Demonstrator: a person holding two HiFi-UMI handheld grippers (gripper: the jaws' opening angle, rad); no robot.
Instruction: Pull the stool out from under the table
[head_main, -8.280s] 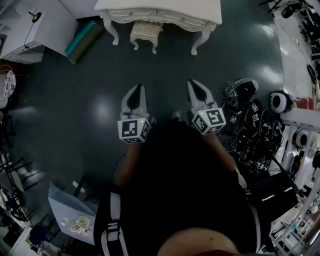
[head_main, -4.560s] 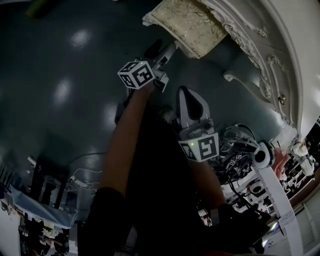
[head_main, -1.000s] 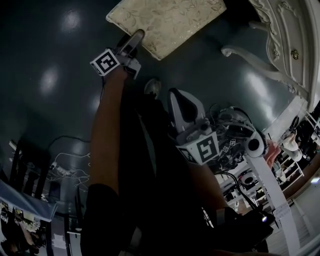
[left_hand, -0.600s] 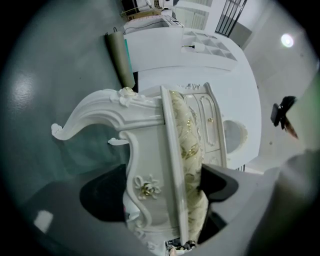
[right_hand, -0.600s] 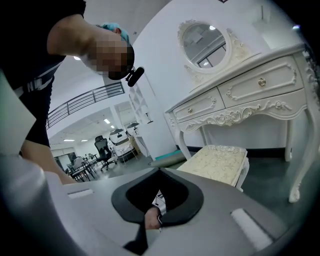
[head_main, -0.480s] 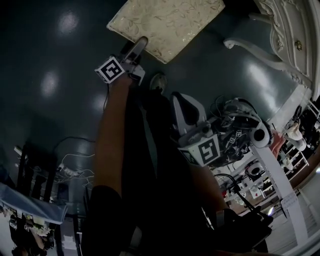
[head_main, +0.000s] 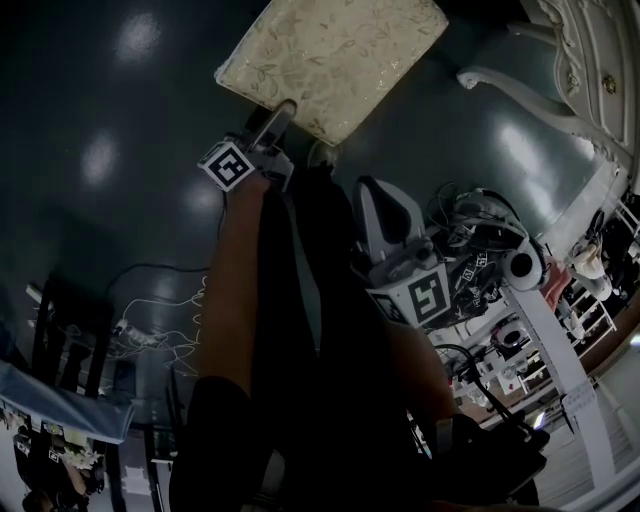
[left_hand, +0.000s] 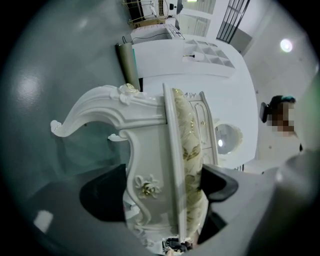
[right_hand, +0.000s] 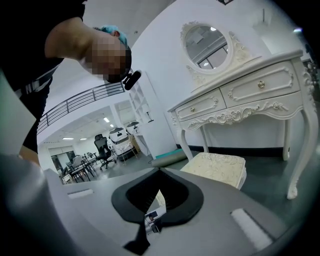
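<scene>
The stool (head_main: 335, 55), white carved legs with a cream leaf-pattern cushion, stands on the dark floor away from the white dressing table (head_main: 590, 60). My left gripper (head_main: 280, 112) is at the stool's near edge. In the left gripper view its jaws stand wide and clamp the stool (left_hand: 150, 150), one pad on the carved apron and the other on the cushion (left_hand: 187, 130). My right gripper (head_main: 378, 195) hangs by the person's body, apart from the stool, its jaws shut on nothing. In the right gripper view, the stool (right_hand: 215, 167) sits in front of the table (right_hand: 240, 97).
A heap of headsets and cables (head_main: 480, 240) lies on the floor right of my right gripper. The table's curved leg (head_main: 520, 85) stands right of the stool. More cables (head_main: 150, 310) trail at the left. A rolled mat (right_hand: 167, 161) lies beside the table.
The left gripper has drawn slightly nearer the person, bringing the stool's edge with it. The right gripper has shifted slightly. Earlier the stool stood under the table and both grippers were free.
</scene>
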